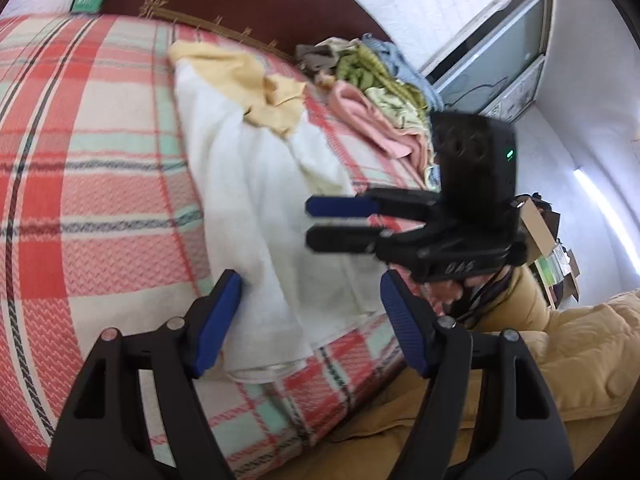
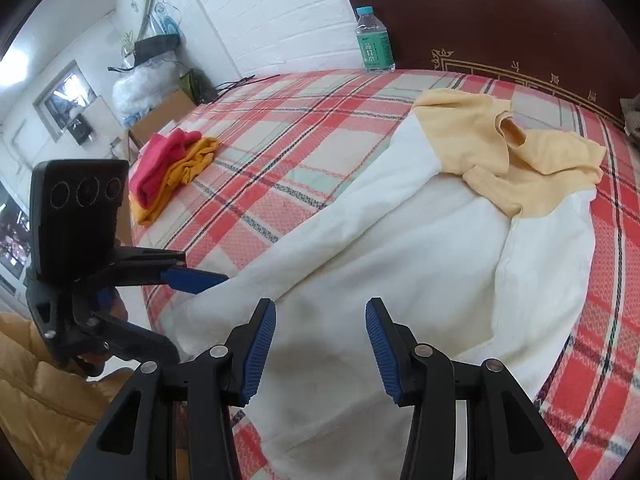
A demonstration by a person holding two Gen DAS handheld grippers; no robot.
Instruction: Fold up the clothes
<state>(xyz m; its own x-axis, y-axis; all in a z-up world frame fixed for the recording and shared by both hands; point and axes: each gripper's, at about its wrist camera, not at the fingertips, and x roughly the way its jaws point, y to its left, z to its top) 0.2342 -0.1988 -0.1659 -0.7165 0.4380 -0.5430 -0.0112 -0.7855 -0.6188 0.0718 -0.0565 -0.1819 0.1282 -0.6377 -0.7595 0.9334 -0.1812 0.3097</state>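
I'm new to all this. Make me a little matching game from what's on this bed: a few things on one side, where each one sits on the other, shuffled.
Things:
1. water bottle
2. red and orange clothes
3. white and yellow shirt
4. pile of mixed clothes

Places:
A. spread flat in front of both grippers
B. heaped near the headboard, beyond the right gripper in the left wrist view
C. upright against the headboard
D. small bundle near the bed's edge, beyond the left gripper in the right wrist view

Pairs: 1-C, 2-D, 3-A, 4-B
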